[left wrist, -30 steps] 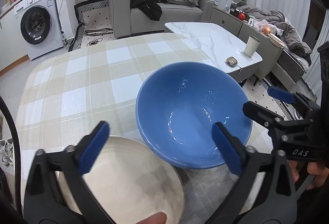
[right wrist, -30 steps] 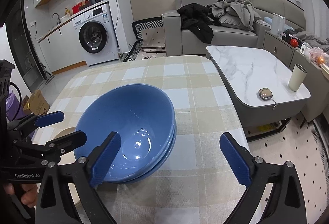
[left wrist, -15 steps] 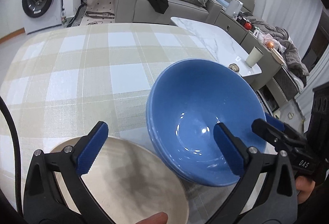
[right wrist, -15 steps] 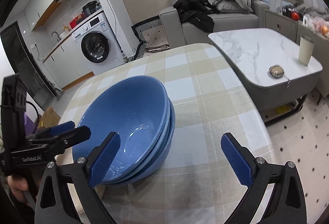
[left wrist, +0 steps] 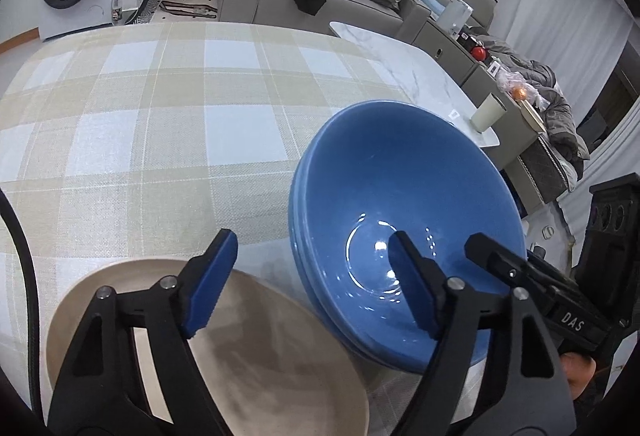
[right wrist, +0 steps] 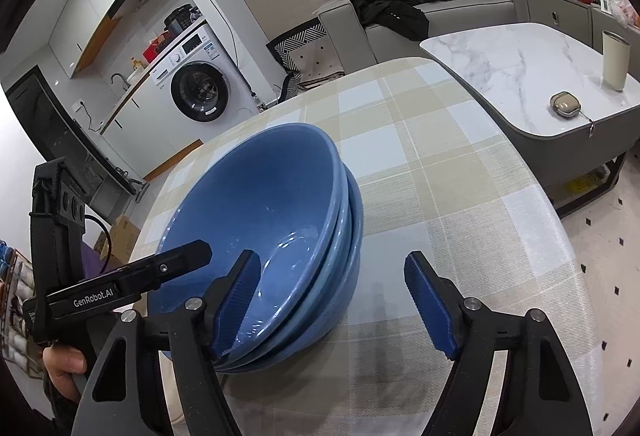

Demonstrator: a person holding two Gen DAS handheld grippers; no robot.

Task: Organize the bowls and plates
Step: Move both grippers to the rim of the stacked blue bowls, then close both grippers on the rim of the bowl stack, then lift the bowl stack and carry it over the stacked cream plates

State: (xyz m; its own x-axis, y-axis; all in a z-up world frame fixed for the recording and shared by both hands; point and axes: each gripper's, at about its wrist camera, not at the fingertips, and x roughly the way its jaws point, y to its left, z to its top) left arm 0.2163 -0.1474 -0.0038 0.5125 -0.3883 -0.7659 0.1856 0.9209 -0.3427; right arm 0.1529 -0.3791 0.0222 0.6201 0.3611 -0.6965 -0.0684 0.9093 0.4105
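while both grippers hang over the checked tablecloth, a stack of blue bowls sits near the table's near edge, nested and tilted, with three rims showing in the right wrist view. the left gripper has its jaws partly spread, just narrowed, one finger over the cream plate and the other inside the top bowl; no pad presses on either rim. the right gripper has likewise just narrowed; its jaws straddle the near rim of the stack, one pad inside the top bowl, the other outside and apart from it. the cream plate lies just beside the stack. a hand grips the left tool's handle.
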